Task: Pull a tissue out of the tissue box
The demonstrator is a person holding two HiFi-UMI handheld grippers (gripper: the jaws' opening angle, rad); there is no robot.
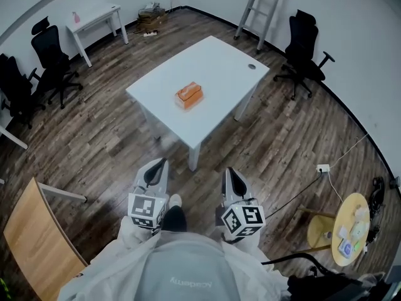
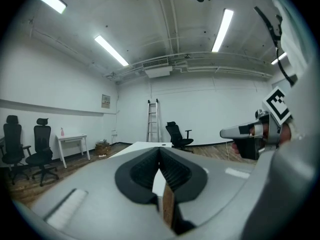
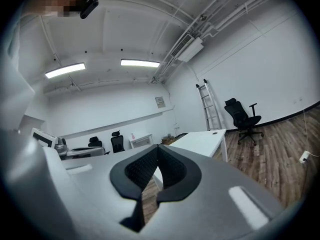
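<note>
Task not yet begun: left gripper (image 1: 159, 165) and right gripper (image 1: 230, 172), jaws clenched on nothing, with the orange tissue box (image 1: 188, 95) untouched on the tabletop (image 1: 225, 61) far ahead of them.

A bare office: white desks (image 1: 219, 61), black swivel chairs (image 1: 304, 46) (a ladder (image 1: 260, 5) too).

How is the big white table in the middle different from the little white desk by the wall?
The big white table holds an orange tissue box; the little white desk holds a pink bottle. The table has a round hole near one corner; the desk shows none. Both are white and rectangular.
</note>
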